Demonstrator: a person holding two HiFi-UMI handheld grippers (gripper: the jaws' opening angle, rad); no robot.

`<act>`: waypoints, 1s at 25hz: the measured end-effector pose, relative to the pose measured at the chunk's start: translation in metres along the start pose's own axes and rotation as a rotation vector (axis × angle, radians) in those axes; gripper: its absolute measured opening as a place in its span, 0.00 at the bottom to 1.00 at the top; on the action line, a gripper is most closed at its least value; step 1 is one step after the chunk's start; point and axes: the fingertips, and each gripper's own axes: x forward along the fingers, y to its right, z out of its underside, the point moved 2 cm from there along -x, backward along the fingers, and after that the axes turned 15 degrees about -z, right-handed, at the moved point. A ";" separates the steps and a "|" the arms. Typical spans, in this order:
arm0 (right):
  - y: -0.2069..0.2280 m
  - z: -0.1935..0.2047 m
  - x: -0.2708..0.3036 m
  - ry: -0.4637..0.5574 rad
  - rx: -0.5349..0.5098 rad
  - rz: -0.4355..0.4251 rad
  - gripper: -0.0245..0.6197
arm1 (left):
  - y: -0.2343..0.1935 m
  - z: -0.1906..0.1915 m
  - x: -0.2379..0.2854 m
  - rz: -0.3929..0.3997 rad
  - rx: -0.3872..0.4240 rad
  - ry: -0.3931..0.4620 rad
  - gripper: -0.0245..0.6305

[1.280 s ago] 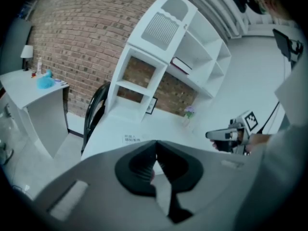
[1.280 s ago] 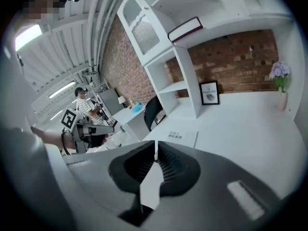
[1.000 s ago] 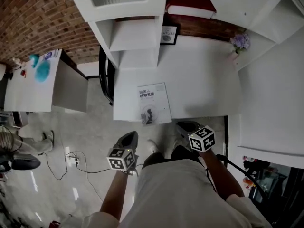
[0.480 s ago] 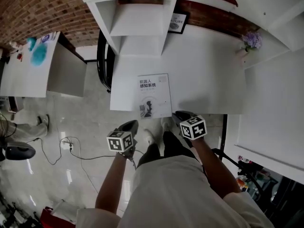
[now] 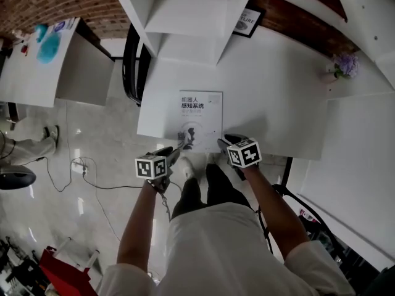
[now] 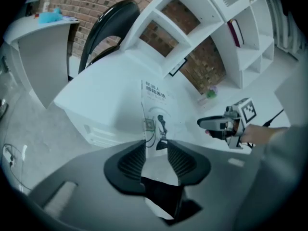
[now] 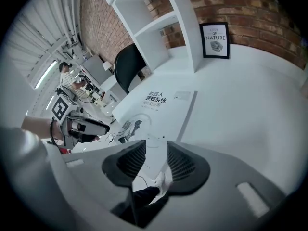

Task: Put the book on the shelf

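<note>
The left claw [image 5: 176,150] and right claw [image 5: 222,142] are opening, gripping nothing, at the near corners of the flat white paperback book [image 5: 200,117] on the white desk [image 5: 274,106].

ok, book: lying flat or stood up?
Lying flat. The book rests closed on the white desk near its front edge; its printed cover faces straight up in the head view.

Opening left gripper [image 5: 178,150], right gripper [image 5: 223,142] seemingly reached book [image 5: 200,117].

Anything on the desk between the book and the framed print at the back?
Nothing. Only bare white desk lies between the book and the framed print, as the head view and the right gripper view both show.
</note>
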 end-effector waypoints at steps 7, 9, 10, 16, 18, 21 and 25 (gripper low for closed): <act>0.018 0.002 0.024 -0.060 -0.039 0.006 0.37 | -0.007 0.011 0.034 0.061 -0.076 -0.099 0.44; 0.019 0.003 0.028 -0.066 -0.036 0.003 0.38 | -0.006 0.013 0.042 0.082 -0.090 -0.118 0.44; 0.020 0.003 0.031 -0.067 -0.035 -0.002 0.38 | -0.006 0.013 0.045 0.090 -0.097 -0.124 0.44; 0.015 0.005 0.042 -0.096 -0.060 -0.032 0.38 | -0.002 0.017 0.063 0.213 -0.178 -0.175 0.44; 0.015 0.007 0.044 -0.101 -0.066 -0.035 0.38 | 0.000 0.020 0.070 0.258 -0.188 -0.193 0.44; 0.017 0.008 0.046 -0.102 -0.077 -0.041 0.38 | 0.002 0.021 0.077 0.315 -0.188 -0.214 0.42; 0.017 0.006 0.047 -0.102 -0.081 -0.057 0.38 | 0.011 0.017 0.073 0.400 -0.198 -0.237 0.23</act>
